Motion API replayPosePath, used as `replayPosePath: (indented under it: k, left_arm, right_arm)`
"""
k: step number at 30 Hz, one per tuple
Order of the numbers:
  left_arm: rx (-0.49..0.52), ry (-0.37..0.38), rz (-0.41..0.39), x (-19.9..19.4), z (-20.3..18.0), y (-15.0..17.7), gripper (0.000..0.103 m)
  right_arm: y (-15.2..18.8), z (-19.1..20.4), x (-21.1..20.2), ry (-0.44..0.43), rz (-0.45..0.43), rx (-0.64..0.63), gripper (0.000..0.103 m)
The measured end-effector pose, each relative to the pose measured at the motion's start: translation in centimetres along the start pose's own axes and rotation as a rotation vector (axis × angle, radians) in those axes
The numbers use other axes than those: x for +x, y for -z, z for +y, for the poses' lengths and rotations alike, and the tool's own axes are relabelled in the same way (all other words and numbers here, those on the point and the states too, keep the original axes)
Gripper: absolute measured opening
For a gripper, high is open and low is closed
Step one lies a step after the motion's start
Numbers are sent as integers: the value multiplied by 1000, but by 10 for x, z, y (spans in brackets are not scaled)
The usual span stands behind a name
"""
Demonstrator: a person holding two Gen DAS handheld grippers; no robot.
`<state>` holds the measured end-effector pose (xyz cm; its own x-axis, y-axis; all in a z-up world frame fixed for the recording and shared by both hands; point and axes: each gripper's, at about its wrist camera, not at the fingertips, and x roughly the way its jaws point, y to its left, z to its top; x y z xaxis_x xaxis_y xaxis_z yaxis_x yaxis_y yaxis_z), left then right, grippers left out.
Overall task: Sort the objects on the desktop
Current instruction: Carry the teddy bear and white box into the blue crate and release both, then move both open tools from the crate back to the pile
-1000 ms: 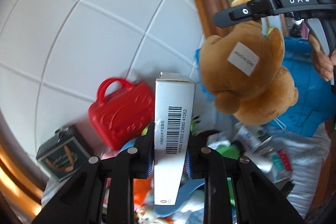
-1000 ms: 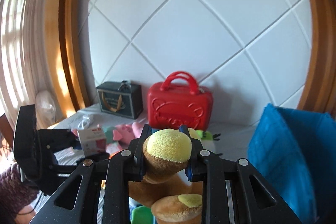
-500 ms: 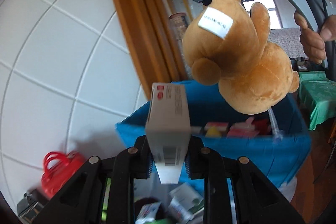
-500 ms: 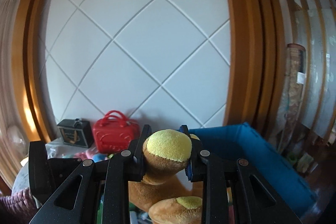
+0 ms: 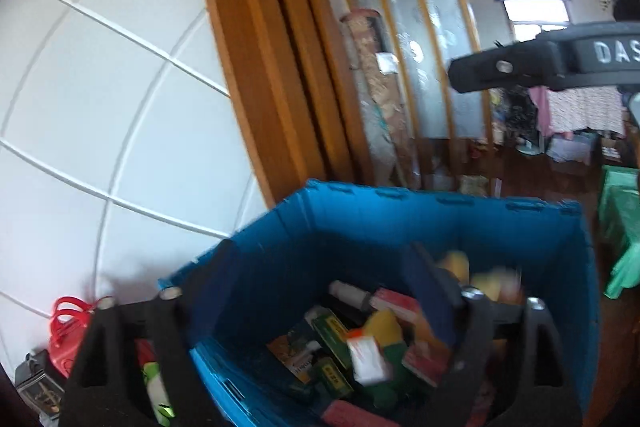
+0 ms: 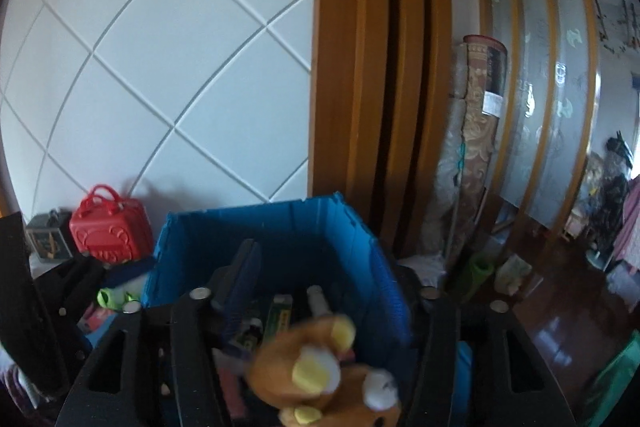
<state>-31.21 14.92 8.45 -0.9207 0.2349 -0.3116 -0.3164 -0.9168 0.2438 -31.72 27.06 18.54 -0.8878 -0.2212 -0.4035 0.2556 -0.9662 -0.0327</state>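
Note:
A blue bin (image 5: 360, 227) holds several boxes and soft items. My left gripper (image 5: 316, 267) is open above it, and the white box (image 5: 366, 357) it held lies blurred inside the bin, free of the fingers. My right gripper (image 6: 320, 267) is open over the same bin (image 6: 280, 227). The brown teddy bear (image 6: 320, 375) is blurred between and below its fingers, dropping into the bin. The right gripper's black body shows at the upper right of the left wrist view (image 5: 540, 67).
A red toy suitcase (image 6: 106, 229) and a dark tin (image 6: 44, 239) stand left of the bin by the white panelled wall. A green soft toy (image 6: 114, 297) lies beside the bin. A wooden door frame (image 6: 380, 87) and a rolled rug (image 6: 476, 147) stand behind.
Both grippers swung right over the blue bin and opened. The white box left the left gripper and the teddy bear left the right gripper; both are falling into the bin.

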Motion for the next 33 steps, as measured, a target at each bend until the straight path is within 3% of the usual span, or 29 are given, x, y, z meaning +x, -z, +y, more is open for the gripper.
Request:
replayPosePath:
  k: [4, 7, 12, 22, 33]
  left_arm:
    - [-44, -29, 9, -1, 7, -1, 91]
    - [-59, -49, 18, -5, 9, 6, 91]
    - [-64, -101, 32, -2, 18, 24, 91]
    - [-105, -262, 15, -52, 33, 59, 91]
    - [-175, -414, 48, -114, 68, 107, 91]
  right_arm:
    - [2, -15, -15, 25, -60, 14, 77]
    - [14, -18, -19, -10, -76, 50, 85]
    - [40, -5, -21, -48, -78, 38, 87]
    - [82, 37, -33, -69, -107, -24, 94]
    - [88, 85, -67, -128, -151, -50, 99]
